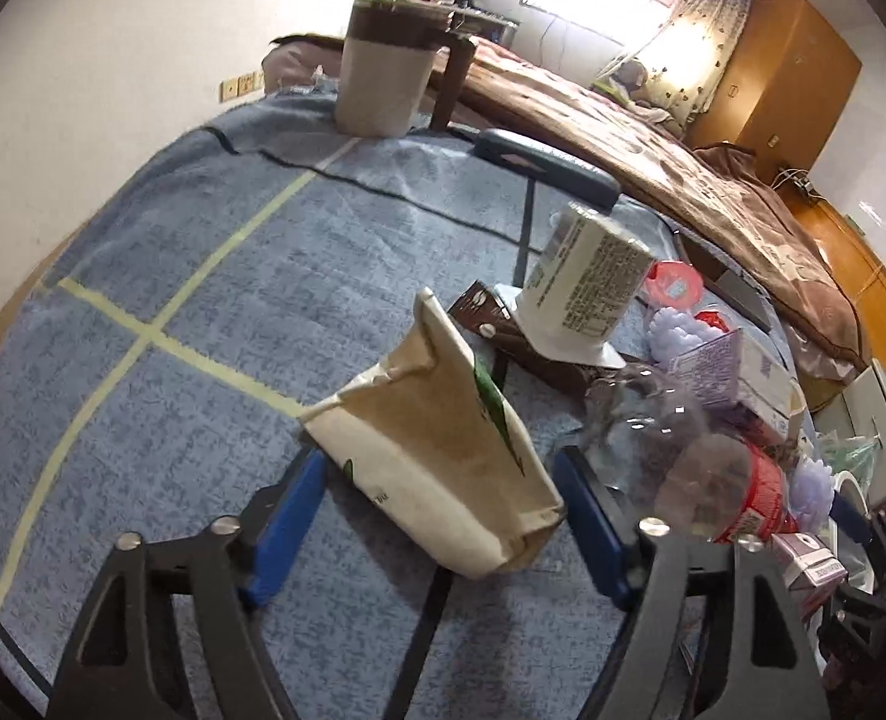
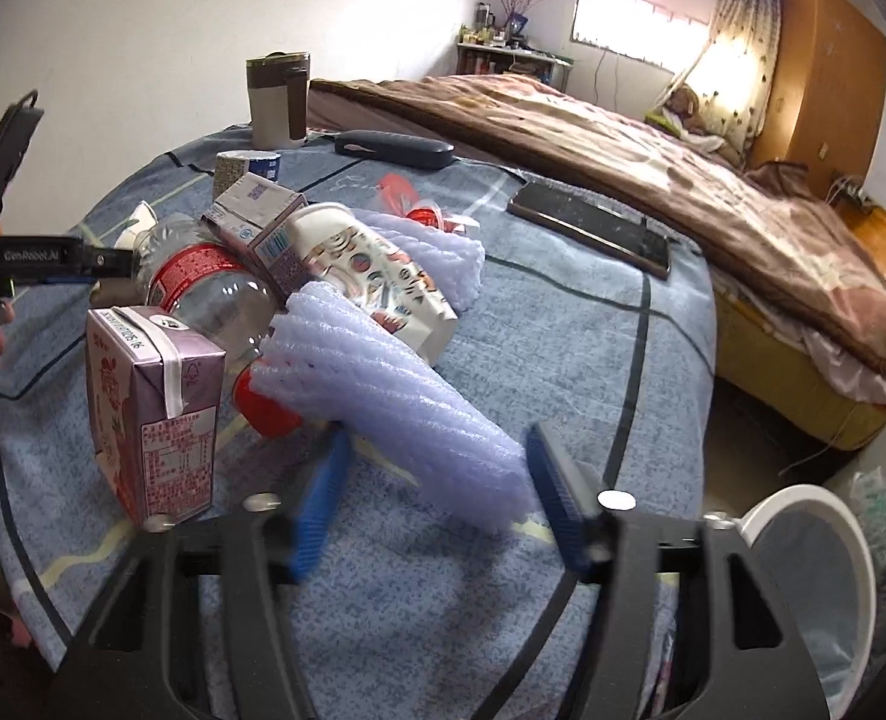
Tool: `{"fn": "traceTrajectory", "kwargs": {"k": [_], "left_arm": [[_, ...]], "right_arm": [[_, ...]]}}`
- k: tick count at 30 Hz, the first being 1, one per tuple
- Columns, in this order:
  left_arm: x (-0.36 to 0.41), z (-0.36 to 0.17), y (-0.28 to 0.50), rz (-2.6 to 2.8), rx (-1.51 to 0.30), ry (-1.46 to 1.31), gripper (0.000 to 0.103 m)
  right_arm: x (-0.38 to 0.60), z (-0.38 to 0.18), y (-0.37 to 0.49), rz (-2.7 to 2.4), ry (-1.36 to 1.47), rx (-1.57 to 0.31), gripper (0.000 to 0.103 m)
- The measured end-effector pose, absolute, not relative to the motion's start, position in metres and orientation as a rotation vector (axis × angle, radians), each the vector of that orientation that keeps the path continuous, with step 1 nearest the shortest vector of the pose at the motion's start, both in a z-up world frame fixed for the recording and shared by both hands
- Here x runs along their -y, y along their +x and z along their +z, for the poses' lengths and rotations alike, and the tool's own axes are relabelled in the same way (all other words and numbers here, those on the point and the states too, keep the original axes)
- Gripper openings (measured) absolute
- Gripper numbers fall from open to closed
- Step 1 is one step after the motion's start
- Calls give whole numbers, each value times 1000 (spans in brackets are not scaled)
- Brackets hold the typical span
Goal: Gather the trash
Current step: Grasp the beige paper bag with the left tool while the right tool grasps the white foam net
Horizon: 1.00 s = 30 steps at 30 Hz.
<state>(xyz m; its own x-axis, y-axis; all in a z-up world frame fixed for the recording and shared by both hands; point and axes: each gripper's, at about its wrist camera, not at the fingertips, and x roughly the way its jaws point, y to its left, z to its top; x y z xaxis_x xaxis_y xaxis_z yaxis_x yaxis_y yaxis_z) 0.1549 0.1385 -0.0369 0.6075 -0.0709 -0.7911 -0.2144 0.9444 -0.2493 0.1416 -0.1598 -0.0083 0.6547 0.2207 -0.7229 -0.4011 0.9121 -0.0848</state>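
In the left wrist view my left gripper [image 1: 440, 507] is open, its blue pads on either side of a crumpled beige paper bag [image 1: 443, 456] lying on the blue cloth. Behind it stand a white upturned cup [image 1: 581, 294], a brown carton [image 1: 521, 342] and a clear bottle with a red label [image 1: 701, 468]. In the right wrist view my right gripper [image 2: 437, 492] is open around the near end of a lilac foam net sleeve [image 2: 383, 384]. A purple juice carton [image 2: 155, 408], the clear bottle [image 2: 215, 288], a second carton [image 2: 263, 228] and a patterned paper cup [image 2: 371, 276] lie to its left.
A brown-and-white bin [image 1: 383, 72] stands at the table's far edge, also in the right wrist view [image 2: 278, 99]. A dark glasses case [image 2: 392, 147] and a phone [image 2: 593, 228] lie on the cloth. A white lined bin [image 2: 815, 588] stands below right. A bed [image 2: 623, 138] runs along the right.
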Motion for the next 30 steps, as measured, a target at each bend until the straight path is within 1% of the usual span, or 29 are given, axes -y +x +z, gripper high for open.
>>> {"fn": "traceTrajectory", "kwargs": {"k": [1, 2, 3, 4, 5, 7, 9, 13, 16, 18, 20, 21, 22, 23, 24, 30], "left_arm": [[-138, -37, 155, 82, -916, -339, 75], [-138, -37, 154, 78, -911, -345, 70], [-138, -37, 155, 68, -907, -354, 66], [-138, -37, 155, 58, -903, -361, 65], [-138, -37, 156, 54, -900, -364, 60], [-137, -37, 156, 49, -900, -353, 59], [-135, -36, 155, 44, -892, -332, 56], [-132, -32, 152, 39, -880, -308, 55], [-131, -31, 152, 56, -876, -279, 55], [-134, -33, 155, 47, -888, -295, 55], [-136, -35, 158, 48, -898, -314, 56], [-137, -36, 159, 45, -897, -314, 57], [-137, -36, 159, 47, -898, -315, 58], [-137, -37, 160, 51, -904, -312, 63], [-136, -38, 162, 59, -913, -304, 67], [-133, -43, 168, 73, -929, -279, 69]], "right_arm": [[160, -9, 141, 351, -245, -780, 35], [160, -9, 141, 349, -241, -781, 30], [160, -8, 141, 350, -236, -777, 23], [160, -8, 140, 352, -232, -775, 18], [159, -7, 139, 345, -233, -775, 17], [160, -7, 137, 340, -229, -769, 9], [162, -7, 137, 326, -210, -777, 8], [167, -5, 136, 336, -150, -796, 6], [171, -2, 135, 346, -138, -768, 6], [171, -3, 140, 370, -145, -802, 7], [166, -5, 140, 378, -204, -808, 14], [164, -6, 141, 376, -233, -808, 30], [161, -7, 142, 371, -264, -804, 54], [159, -6, 143, 378, -279, -803, 63], [156, -6, 144, 404, -291, -805, 68], [152, -12, 165, 415, -292, -851, 68]]}}
